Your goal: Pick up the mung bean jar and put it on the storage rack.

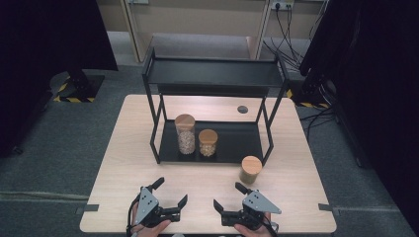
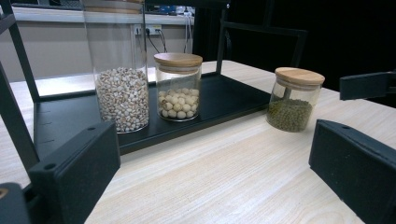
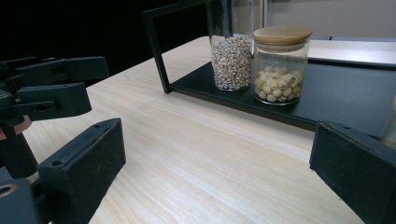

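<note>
No writing, label or number can be read anywhere here: the jars (image 2: 177, 86) and the rack (image 1: 212, 74) are plain.

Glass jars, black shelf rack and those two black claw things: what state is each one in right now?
Tall glass jar of pale grains: upright, wooden lid on, on the rack's lower shelf.
Short glass jar of round white seeds: upright, lidded, beside it.
Glass jar of green beans: upright, lidded, on the wooden table.
Black metal rack: top shelf bare.
Left gripper: open, holding nothing.
Right gripper: open, holding nothing.
</note>
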### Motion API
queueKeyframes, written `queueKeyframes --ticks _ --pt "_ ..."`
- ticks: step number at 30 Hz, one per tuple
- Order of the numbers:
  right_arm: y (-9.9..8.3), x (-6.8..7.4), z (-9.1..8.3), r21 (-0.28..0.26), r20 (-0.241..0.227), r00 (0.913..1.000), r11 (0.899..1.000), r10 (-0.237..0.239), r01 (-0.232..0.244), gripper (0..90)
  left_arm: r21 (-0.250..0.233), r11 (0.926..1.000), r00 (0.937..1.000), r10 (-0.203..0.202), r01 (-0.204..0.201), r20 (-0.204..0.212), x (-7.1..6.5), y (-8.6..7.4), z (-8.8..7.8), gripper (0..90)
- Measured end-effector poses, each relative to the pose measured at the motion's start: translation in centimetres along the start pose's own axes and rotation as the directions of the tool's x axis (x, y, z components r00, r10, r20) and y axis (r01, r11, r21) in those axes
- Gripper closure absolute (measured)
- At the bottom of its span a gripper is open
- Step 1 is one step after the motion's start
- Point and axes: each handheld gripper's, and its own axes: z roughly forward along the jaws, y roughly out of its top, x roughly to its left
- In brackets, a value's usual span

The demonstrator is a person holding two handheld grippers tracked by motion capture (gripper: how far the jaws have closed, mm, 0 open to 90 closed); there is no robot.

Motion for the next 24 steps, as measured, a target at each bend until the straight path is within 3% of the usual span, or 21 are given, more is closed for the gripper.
queueKeyframes --ticks 15,24 --pt "-0.8 -0.1 -2.3 -0.03 0.054 0.9986 1.0 0.005 -0.003 3.7 -0.005 1.0 1.0 0.002 -0.002 -0.004 0.0 0.0 0.0 1.5" --pt "-0.8 -0.5 -3.2 -0.05 0.118 0.9928 0.999 0.021 -0.015 3.8 -0.001 1.0 1.0 0.004 -0.004 -0.004 0.0 0.0 0.0 1.5"
